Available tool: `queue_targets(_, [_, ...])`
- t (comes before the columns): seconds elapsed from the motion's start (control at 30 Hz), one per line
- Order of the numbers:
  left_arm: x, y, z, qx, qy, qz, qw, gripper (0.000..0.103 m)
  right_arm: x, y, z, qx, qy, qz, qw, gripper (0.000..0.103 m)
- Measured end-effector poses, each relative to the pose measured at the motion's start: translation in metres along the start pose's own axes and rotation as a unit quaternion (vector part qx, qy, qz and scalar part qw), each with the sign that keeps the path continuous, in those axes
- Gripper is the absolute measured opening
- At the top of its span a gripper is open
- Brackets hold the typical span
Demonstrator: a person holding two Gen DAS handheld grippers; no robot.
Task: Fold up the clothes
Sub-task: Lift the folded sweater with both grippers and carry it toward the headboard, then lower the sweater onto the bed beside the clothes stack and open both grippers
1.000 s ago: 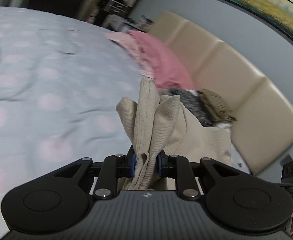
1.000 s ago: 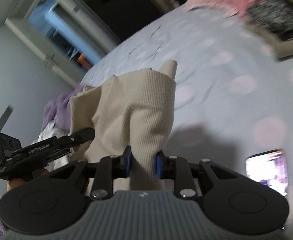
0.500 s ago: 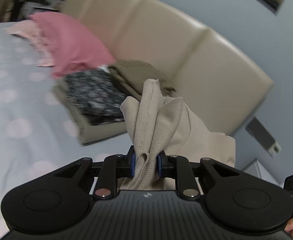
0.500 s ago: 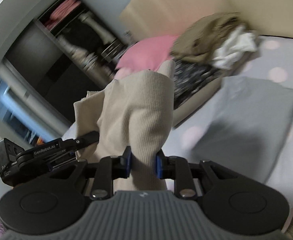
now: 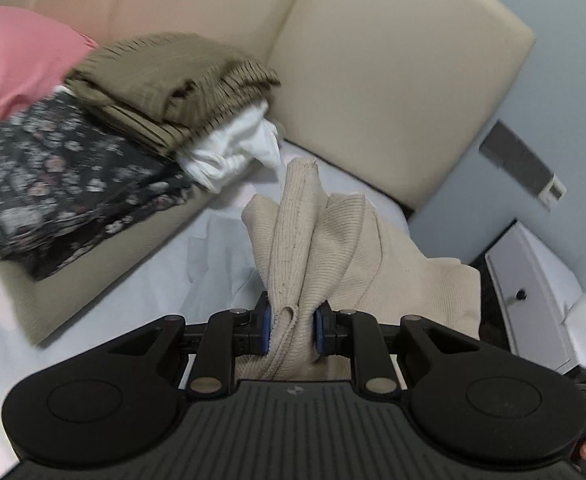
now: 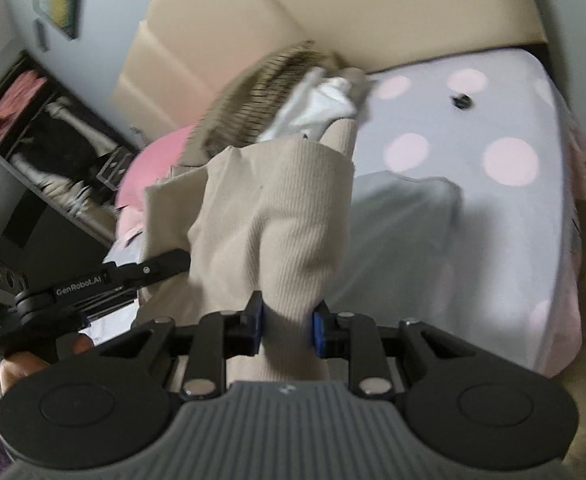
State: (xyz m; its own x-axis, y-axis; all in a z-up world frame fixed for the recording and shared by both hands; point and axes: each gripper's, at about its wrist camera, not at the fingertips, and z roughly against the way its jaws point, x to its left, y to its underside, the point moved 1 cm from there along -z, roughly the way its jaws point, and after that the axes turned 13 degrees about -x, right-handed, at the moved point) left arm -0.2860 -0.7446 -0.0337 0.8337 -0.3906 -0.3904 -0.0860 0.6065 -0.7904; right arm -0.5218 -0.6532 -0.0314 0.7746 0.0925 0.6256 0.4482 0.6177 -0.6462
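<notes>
beige ribbed garment (image 5: 313,240) | bunched between my left gripper (image 5: 291,334) pads | my right gripper (image 6: 286,326) clamped another fold | above bed (image 6: 473,208)

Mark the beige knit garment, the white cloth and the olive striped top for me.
beige knit garment (image 5: 325,240), left wrist view, bunched folds above the gripper.
white cloth (image 5: 233,152), left wrist view, crumpled middle.
olive striped top (image 5: 173,80), left wrist view, top fold.

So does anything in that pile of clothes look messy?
Yes. A white garment is scrunched up and pokes out from under the folded olive striped top, while the floral piece below lies flat.
</notes>
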Motion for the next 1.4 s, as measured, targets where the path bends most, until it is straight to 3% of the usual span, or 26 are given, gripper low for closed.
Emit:
queue_targets(0.27, [0.017, 0.003, -0.055, 0.023, 0.029, -0.003, 0.9993, 0.018, -0.019, 0.001, -0.029, -0.021, 0.050, 0.008, 0.998, 0.026])
queue_targets(0.5, [0.040, 0.021, -0.083, 0.049, 0.013, 0.010, 0.9987, 0.020, -0.033, 0.005, -0.059, -0.003, 0.077, 0.011, 0.997, 0.027])
queue_targets(0.77, [0.028, 0.021, -0.090, 0.060, -0.042, -0.009, 0.9973, 0.030, -0.030, 0.008, -0.069, 0.001, 0.119, 0.042, 0.992, 0.037])
queue_targets(0.87, [0.024, 0.014, -0.079, 0.045, -0.061, -0.020, 0.9969, 0.034, -0.028, 0.005, -0.063, -0.008, 0.137, 0.055, 0.989, 0.041])
queue_targets(0.97, [0.017, 0.007, -0.062, 0.018, -0.079, -0.034, 0.9961, 0.038, -0.020, 0.000, -0.050, -0.044, 0.167, 0.094, 0.980, 0.041])
queue_targets(1.03, [0.012, 0.003, -0.052, 0.006, -0.080, -0.041, 0.9959, 0.035, -0.013, -0.003, -0.041, -0.074, 0.177, 0.126, 0.973, 0.041])
queue_targets(1.07, [0.009, 0.002, -0.047, 0.002, -0.076, -0.047, 0.9960, 0.029, -0.010, -0.004, -0.037, -0.086, 0.171, 0.135, 0.972, 0.041])
queue_targets(1.1, [0.005, 0.002, -0.043, 0.000, -0.071, -0.055, 0.9960, 0.016, -0.008, -0.005, -0.035, -0.090, 0.157, 0.141, 0.973, 0.038])
queue_targets(1.13, [0.000, 0.003, -0.040, -0.001, -0.065, -0.064, 0.9958, 0.013, -0.005, -0.005, -0.033, -0.092, 0.141, 0.148, 0.975, 0.036])
queue_targets(1.3, [-0.014, 0.015, -0.043, 0.013, -0.050, -0.088, 0.9948, 0.012, 0.000, -0.002, -0.053, -0.055, 0.110, 0.180, 0.976, 0.021])
queue_targets(1.4, [-0.012, 0.026, -0.054, 0.022, -0.072, -0.093, 0.9928, 0.009, -0.002, -0.002, -0.068, -0.037, 0.112, 0.189, 0.975, 0.021])
